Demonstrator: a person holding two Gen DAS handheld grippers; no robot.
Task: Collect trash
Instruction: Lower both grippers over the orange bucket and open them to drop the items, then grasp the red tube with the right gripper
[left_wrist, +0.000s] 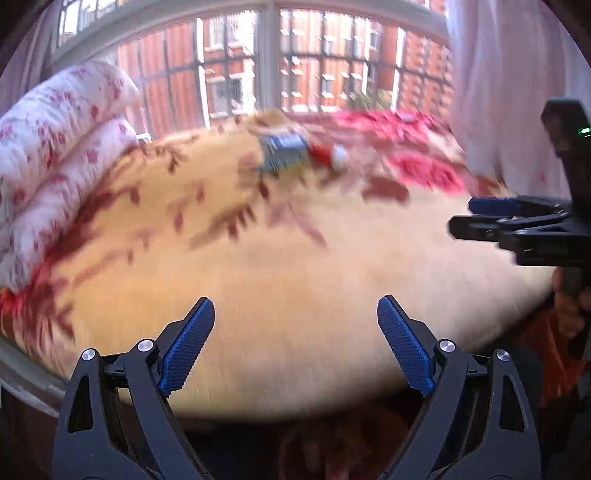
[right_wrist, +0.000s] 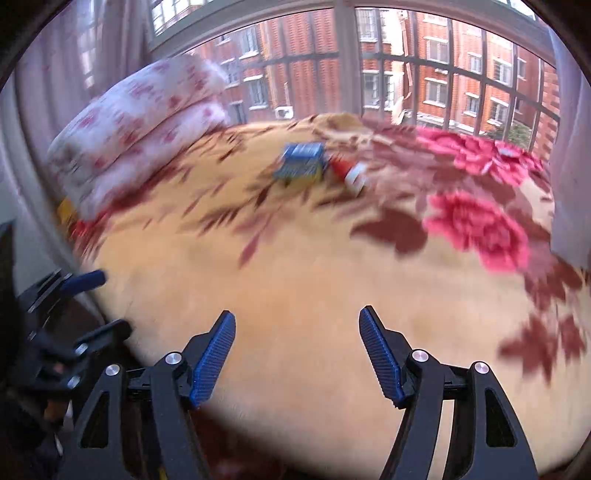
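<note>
A blue box-like piece of trash (left_wrist: 284, 153) lies far back on the yellow floral bedspread (left_wrist: 280, 280), with a red and white wrapper (left_wrist: 328, 155) just right of it. Both also show in the right wrist view: the blue box (right_wrist: 301, 162) and the red and white wrapper (right_wrist: 349, 171). My left gripper (left_wrist: 295, 314) is open and empty over the bed's near part. My right gripper (right_wrist: 297, 328) is open and empty, also well short of the trash. Each gripper appears in the other's view: the right one (left_wrist: 476, 218) and the left one (right_wrist: 99, 299). The frames are motion-blurred.
A folded pink-flowered quilt (left_wrist: 55, 155) is stacked at the bed's left back. A large barred window (left_wrist: 266, 66) runs behind the bed, with curtains (left_wrist: 509, 92) at the right. The bedspread (right_wrist: 295, 266) has red flowers (right_wrist: 476, 225) on its right side.
</note>
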